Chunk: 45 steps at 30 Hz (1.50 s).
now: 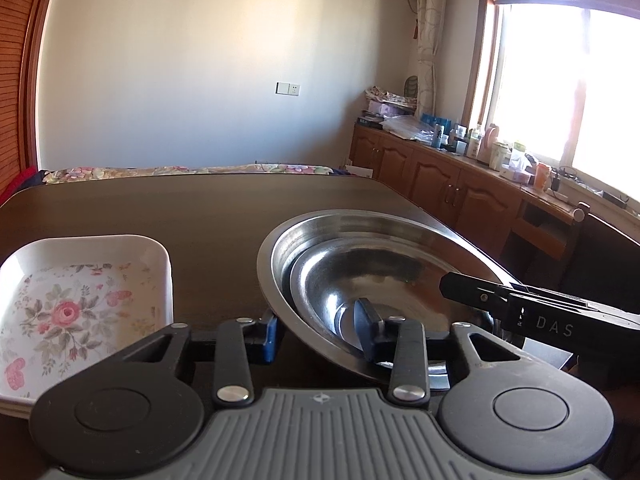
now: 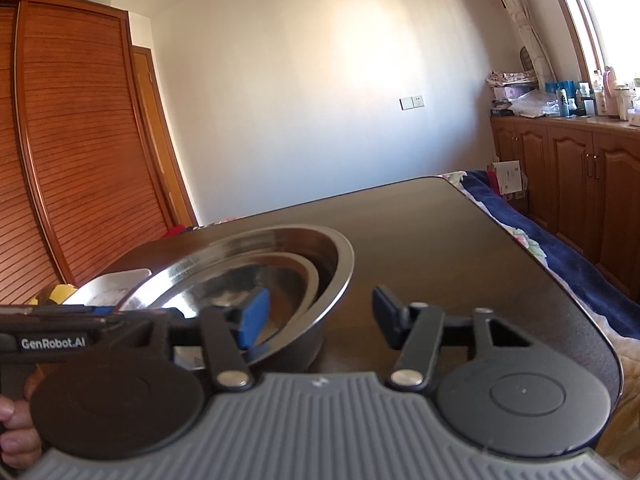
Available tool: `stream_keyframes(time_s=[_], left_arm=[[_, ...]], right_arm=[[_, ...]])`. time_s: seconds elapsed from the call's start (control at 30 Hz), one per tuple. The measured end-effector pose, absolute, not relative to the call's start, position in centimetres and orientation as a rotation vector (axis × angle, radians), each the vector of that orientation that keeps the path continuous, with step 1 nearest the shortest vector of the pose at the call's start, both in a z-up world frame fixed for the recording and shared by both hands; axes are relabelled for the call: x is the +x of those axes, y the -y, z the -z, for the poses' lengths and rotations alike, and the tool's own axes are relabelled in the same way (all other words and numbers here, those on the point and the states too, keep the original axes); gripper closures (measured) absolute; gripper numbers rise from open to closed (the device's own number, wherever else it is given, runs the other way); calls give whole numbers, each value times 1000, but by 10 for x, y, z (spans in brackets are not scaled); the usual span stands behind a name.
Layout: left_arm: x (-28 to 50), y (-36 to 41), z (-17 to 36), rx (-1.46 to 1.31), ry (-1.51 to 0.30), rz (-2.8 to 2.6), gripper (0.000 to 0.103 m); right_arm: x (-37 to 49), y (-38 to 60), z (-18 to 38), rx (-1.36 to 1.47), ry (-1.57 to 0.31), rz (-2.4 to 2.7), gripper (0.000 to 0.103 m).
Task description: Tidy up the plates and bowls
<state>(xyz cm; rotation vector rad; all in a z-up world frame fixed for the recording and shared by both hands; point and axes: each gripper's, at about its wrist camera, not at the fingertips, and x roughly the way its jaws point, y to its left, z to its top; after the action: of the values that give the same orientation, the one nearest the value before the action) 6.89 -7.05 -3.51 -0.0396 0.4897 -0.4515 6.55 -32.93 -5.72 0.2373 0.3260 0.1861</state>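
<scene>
Large steel bowl [image 1: 360, 232] sits on the dark counter [image 1: 180, 208], mouth up but tipped: near rim lifted toward the left gripper [image 1: 318, 332], far rim low. It's round, so no long axis to call. Nested inside it is a smaller steel bowl [image 1: 340, 280]; nothing else visible in either. Left gripper fingers straddle the big bowl's near rim, one inside, one outside, partly apart; can't confirm the pads actually press the wall. Right gripper [image 2: 316, 316] straddles the rim from the opposite side, blue-padded finger inside, other finger outside and clear of the wall, so apart and not clamped. Left of the bowls is a white floral tray [image 1: 80, 304], empty, its near-left corner cut off by the frame. The bowls' near base is hidden behind the gripper bodies. A hand [image 2: 16, 432] shows at the right view's edge, mostly cropped.
</scene>
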Motion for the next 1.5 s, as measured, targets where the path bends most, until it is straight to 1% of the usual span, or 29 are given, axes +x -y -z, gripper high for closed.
stream_keyframes(time_s=[0.2, 0.27, 0.8, 1.1, 1.5], left_arm=[[65, 68, 33, -43, -476, 446, 66], [64, 67, 31, -37, -473, 442, 66], [60, 32, -2, -68, -440, 405, 65], [67, -5, -20, -68, -416, 343, 65], [69, -49, -26, -75, -405, 258, 65]], right_arm=[[67, 328, 57, 241, -324, -204, 69], [66, 326, 57, 231, -323, -209, 71], [69, 318, 33, 189, -293, -260, 71], [83, 292, 18, 168, -290, -334, 71], [104, 250, 5, 141, -290, -437, 71]])
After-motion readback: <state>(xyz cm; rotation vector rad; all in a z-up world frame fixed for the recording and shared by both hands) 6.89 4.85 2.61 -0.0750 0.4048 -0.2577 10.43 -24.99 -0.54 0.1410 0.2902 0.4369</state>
